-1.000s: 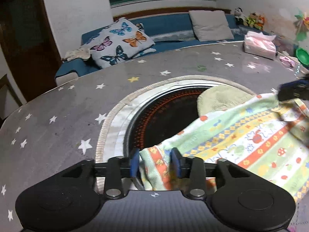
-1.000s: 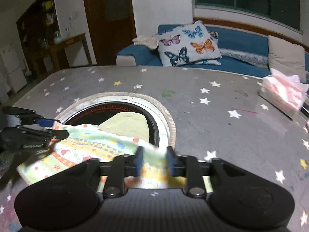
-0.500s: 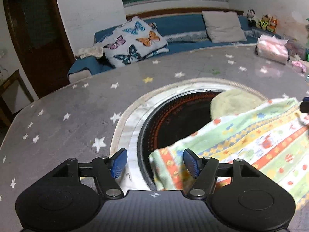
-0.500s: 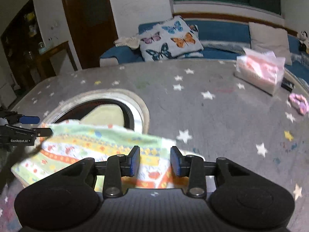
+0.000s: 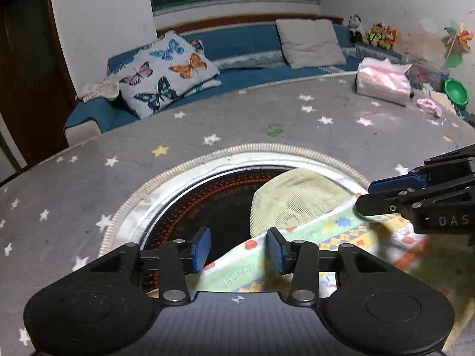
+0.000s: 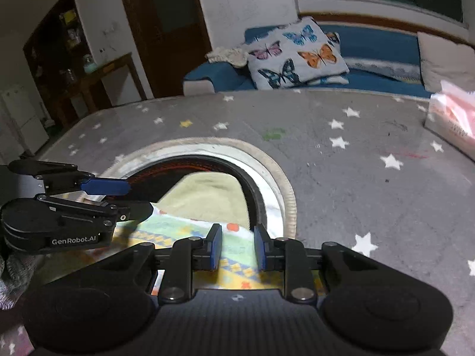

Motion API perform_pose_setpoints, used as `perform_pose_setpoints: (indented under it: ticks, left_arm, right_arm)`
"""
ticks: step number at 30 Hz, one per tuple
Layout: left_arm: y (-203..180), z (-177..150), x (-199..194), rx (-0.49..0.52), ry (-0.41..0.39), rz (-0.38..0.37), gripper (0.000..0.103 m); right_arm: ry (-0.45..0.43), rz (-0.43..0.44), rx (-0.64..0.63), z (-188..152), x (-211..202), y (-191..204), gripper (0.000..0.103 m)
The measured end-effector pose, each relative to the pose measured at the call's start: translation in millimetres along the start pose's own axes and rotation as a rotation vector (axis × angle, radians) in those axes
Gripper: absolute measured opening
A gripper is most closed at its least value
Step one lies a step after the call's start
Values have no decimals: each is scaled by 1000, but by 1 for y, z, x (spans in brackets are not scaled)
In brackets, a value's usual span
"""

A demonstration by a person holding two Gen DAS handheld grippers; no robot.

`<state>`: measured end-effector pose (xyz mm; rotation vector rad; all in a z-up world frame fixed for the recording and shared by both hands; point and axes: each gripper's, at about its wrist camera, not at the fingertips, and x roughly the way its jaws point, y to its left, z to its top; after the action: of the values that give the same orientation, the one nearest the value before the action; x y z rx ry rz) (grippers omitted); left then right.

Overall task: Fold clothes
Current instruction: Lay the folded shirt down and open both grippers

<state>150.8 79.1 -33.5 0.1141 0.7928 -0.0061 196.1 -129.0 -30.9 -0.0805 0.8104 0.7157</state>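
A colourful patterned garment [image 5: 332,237] with stripes and cartoon prints lies at the near edge of the round dark recess [image 5: 213,204] in the table; it also shows in the right wrist view [image 6: 178,231]. A pale yellow-green piece [image 5: 294,198] lies beside it in the recess. My left gripper [image 5: 237,250] is open above the garment's left edge. My right gripper [image 6: 236,247] is open above its right part. Each gripper shows in the other's view, the right [image 5: 386,191] and the left [image 6: 118,195], close together over the cloth.
The grey star-patterned tabletop [image 5: 89,184] surrounds the recess. A pink tissue pack [image 5: 383,84] and a green bowl [image 5: 455,92] stand at the far right. A blue sofa with a butterfly pillow [image 5: 169,71] is behind the table.
Both grippers have let go of the garment and opened. The cloth has dropped onto the table and the two grippers have come closer together above it.
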Motion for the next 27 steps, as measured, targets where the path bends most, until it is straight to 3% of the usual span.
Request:
perform_pose_setpoints:
  ticks: [6,12,19,27]
  left_arm:
    - [-1,-6,-4,17,-18,4,47]
    - [-14,-16,-32,46,-68,-22,46]
    - [-40,-40,-58,118,-102,-39,46]
    - [-46,-69,-76,111,-95,-44,46]
  right_arm:
    - [0,-8,-12,-3,-3,4,25]
    - [0,45,-97,-12,-24,26,25]
    - [33,56,-174,-39,-39,49,25]
    - [24,65,-199,-66,-64,61,25]
